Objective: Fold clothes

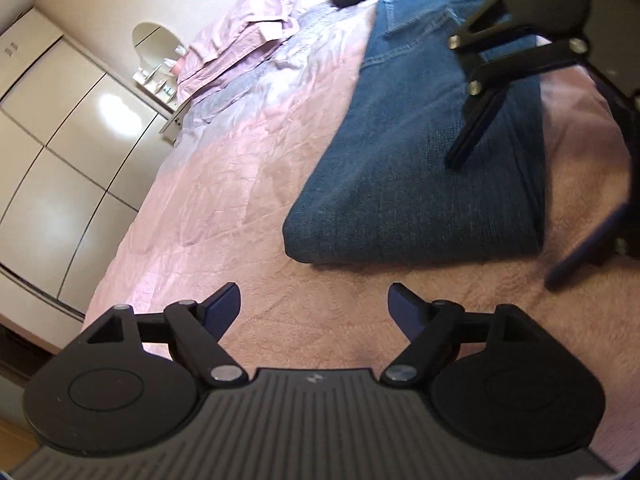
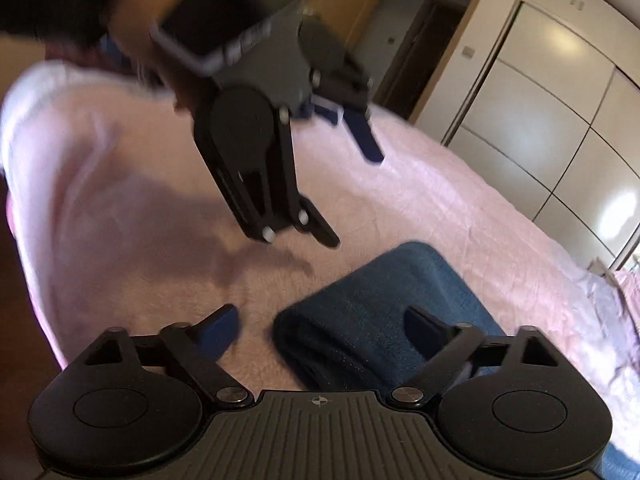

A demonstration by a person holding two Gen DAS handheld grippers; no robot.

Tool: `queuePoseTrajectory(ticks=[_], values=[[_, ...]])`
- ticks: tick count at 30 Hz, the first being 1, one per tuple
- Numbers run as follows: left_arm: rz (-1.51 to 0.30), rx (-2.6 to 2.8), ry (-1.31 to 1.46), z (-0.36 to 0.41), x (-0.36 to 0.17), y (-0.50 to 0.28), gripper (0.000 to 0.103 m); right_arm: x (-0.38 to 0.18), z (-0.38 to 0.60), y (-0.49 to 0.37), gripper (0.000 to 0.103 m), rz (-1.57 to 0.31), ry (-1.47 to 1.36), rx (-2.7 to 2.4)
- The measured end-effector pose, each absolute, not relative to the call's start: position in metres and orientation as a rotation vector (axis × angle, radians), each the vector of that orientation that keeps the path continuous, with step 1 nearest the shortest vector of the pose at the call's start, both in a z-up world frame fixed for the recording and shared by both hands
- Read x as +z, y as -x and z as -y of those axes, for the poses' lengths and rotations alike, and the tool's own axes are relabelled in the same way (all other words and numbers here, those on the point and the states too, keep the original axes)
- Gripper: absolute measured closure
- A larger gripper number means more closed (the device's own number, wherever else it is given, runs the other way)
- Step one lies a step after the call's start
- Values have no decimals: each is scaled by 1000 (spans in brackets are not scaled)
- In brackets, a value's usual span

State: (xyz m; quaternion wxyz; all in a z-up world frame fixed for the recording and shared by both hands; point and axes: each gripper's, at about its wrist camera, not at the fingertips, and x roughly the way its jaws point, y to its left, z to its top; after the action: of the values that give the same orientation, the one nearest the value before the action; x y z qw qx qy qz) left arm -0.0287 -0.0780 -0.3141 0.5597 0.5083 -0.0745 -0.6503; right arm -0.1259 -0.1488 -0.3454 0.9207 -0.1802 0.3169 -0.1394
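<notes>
**Both jaws wide, jeans folded on the bed**

Your left hand-held gripper [image 1: 314,308] hangs over the pink bedspread [image 1: 224,208] with its jaws spread wide and nothing between them. The folded jeans [image 1: 412,184] lie just ahead of it, slightly to its right. Your right hand-held gripper [image 2: 320,328] is also wide open, gripping nothing, with the jeans' folded edge directly beneath its fingers.

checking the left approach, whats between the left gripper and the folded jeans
Only bare pink bedspread lies between the open left gripper and the jeans, in the left wrist view.
</notes>
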Motion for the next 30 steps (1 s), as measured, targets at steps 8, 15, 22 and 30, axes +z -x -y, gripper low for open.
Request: queuePoseTrajectory(ticks=[8,15,22,30], values=[[438,-1557,-1280,82,-333,47,23,-372,175,147,54,-665,524,-365],[728,-1533,-1425,112,-362,63,28,-349,182,177,85,-520,443,-412],[677,-1619,-1507,146,-367,68,89,-343,174,201,85,-485,448,-441],[577,-1624,-1448,144,-356,70,93,-384,176,197,40,-646,632,-516]])
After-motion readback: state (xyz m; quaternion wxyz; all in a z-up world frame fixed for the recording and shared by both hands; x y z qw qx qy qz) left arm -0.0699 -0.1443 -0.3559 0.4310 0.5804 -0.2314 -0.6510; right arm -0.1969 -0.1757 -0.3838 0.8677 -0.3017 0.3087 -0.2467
